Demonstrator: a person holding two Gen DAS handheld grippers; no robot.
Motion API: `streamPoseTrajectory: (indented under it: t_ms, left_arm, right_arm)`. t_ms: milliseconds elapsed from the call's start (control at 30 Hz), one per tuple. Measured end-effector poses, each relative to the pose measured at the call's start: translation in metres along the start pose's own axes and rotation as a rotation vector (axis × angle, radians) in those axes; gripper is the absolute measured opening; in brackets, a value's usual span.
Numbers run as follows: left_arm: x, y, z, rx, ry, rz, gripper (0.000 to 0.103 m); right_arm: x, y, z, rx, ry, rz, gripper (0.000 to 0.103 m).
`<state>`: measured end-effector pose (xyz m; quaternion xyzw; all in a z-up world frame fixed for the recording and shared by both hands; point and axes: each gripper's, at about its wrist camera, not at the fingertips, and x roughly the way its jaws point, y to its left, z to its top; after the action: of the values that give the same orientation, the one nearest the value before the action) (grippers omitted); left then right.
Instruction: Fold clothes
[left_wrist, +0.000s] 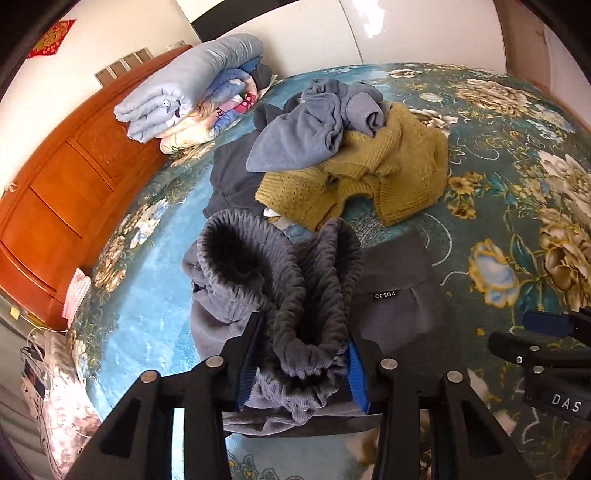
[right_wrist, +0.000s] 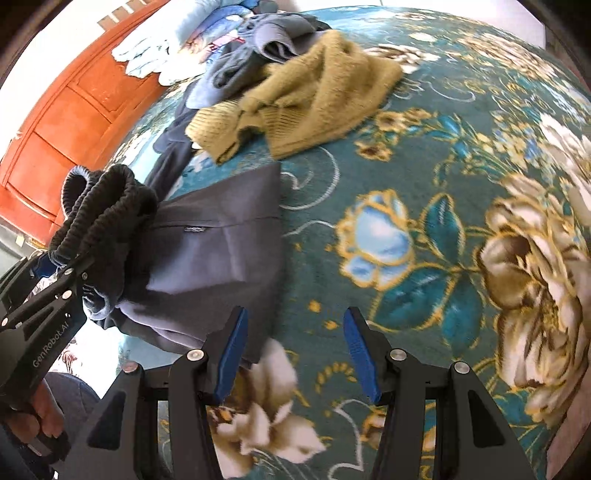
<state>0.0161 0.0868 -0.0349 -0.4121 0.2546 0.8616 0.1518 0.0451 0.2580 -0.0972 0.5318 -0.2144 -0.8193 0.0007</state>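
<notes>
Home bedroom: floral bedspread (right_wrist: 424, 177), folded quilts (left_wrist: 184, 96), orange wooden wardrobe (left_wrist: 62, 192), clothes pile (left_wrist: 340, 147).

A: We note grey trousers (left_wrist: 295, 295), ribbed elastic waistband bunched and raised off the bed, legs trailing flat toward the right.

B: Agreed. Beyond them we log a mustard knit sweater (left_wrist: 373, 177), crumpled, with a blue-grey garment (left_wrist: 314, 125) heaped on it and a dark garment (left_wrist: 232, 177) underneath, left.
</notes>
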Motion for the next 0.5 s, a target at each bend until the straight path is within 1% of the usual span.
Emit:
streamPoseTrajectory:
  t_ms: [33,133,200,233,300,333,367,400,467,500]
  left_arm:
    - [-0.001,0.002,0.0,-0.015,0.001,-0.021,0.059]
    - [-0.007,0.015,0.0,-0.076,0.004,-0.105,0.062]
    - [-0.018,0.032,-0.003,-0.143,-0.017,-0.223,0.062]
    - [-0.024,0.042,-0.006,-0.179,-0.029,-0.287,0.065]
    - [-0.034,0.073,-0.012,-0.283,-0.065,-0.423,0.072]
    - [-0.035,0.09,-0.016,-0.338,-0.079,-0.451,0.074]
    - [-0.035,0.106,-0.018,-0.391,-0.09,-0.463,0.074]
    - [-0.03,0.122,-0.023,-0.454,-0.085,-0.447,0.076]
    - [-0.014,0.154,-0.033,-0.589,-0.057,-0.388,0.077]
    - [-0.002,0.168,-0.039,-0.656,-0.024,-0.361,0.077]
  right_arm:
    - [0.0,-0.002,0.0,0.005,0.001,-0.001,0.055]
    - [-0.001,-0.003,0.001,0.008,-0.003,-0.001,0.055]
    - [-0.002,-0.002,0.003,0.002,-0.008,-0.001,0.055]
    - [-0.003,-0.001,0.004,0.001,-0.01,-0.001,0.055]
    - [-0.005,0.001,0.005,-0.006,-0.016,0.003,0.055]
    - [-0.006,0.004,0.006,-0.011,-0.021,0.006,0.055]
    - [-0.007,0.007,0.008,-0.016,-0.026,0.014,0.055]
    - [-0.008,0.01,0.009,-0.02,-0.03,0.026,0.055]
    - [-0.01,0.02,0.013,-0.031,-0.036,0.071,0.055]
    - [-0.011,0.026,0.015,-0.038,-0.039,0.094,0.058]
